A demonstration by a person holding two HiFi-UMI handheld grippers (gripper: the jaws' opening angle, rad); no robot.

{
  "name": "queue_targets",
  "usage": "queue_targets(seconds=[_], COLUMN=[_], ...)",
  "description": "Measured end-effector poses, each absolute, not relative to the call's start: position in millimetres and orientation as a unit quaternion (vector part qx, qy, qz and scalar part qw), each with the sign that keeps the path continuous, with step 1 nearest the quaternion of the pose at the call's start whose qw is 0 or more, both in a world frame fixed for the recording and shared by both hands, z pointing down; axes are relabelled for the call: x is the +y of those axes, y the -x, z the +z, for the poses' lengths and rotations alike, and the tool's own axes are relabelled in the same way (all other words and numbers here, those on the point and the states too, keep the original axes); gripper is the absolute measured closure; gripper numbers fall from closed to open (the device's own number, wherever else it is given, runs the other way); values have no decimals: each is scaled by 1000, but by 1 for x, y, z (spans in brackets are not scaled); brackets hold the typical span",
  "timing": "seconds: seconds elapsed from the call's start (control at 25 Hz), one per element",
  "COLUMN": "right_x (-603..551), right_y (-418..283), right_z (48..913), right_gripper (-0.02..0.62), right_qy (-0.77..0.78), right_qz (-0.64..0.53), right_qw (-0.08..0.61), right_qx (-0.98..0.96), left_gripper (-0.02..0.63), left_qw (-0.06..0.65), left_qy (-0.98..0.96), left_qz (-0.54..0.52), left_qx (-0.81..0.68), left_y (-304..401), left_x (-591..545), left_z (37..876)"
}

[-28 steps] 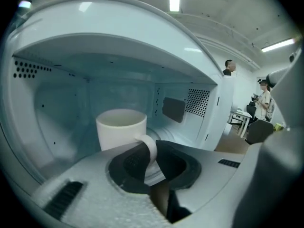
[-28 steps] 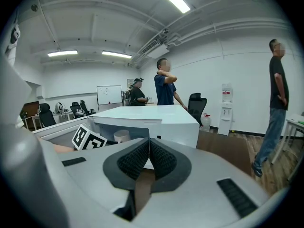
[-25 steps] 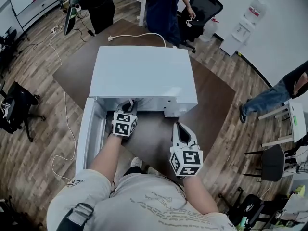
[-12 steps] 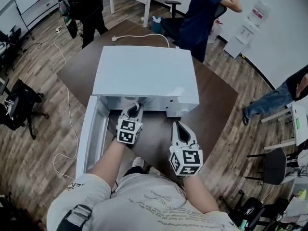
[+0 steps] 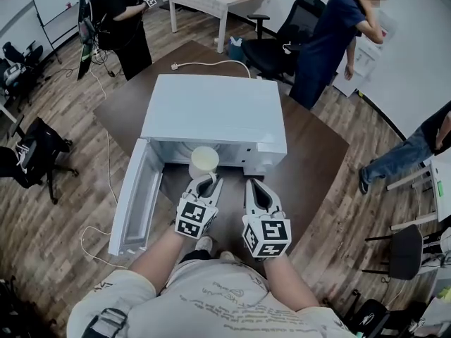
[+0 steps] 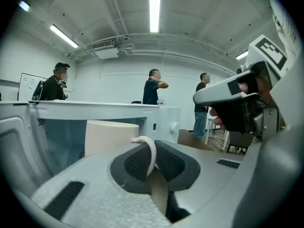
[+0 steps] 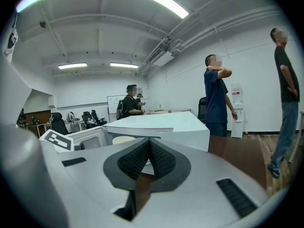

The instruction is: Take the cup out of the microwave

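Cream cup is at the mouth of the white microwave, its thin handle clamped between the left gripper's jaws. Just to the right, the right gripper hangs over the brown bench, jaws together on nothing. The microwave door stands open at the left.

Head view overhead, down; gripper views share microwave.

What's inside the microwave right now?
Only the cup shows, at the microwave mouth, handle pinched by the left gripper. The deeper cavity is hidden by the roof and cup.
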State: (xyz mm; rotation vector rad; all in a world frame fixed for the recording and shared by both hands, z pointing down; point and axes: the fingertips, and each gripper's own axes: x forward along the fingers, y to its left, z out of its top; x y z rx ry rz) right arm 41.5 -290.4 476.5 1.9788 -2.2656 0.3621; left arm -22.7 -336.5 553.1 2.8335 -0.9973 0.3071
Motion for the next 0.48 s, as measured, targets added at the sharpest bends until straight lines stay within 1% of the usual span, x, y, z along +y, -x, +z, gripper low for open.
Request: queue_targets(seconds=[0.24,0.48], right_x=[-277,-263], right_y=[-45,-52], right_z=[472,463], right_gripper=[580,581], right_qy=[-649,-648], right_qz=[120,111], right_qw=[40,24], right_qx=[-750,-753], left_gripper=[572,572], left_qw=[49,44], left_qy=[-949,-953], left_qz=[73,43], left_qx=[-303,-298], left_y=[10,-2], left_x=[-285,-264], left_z=[520,489])
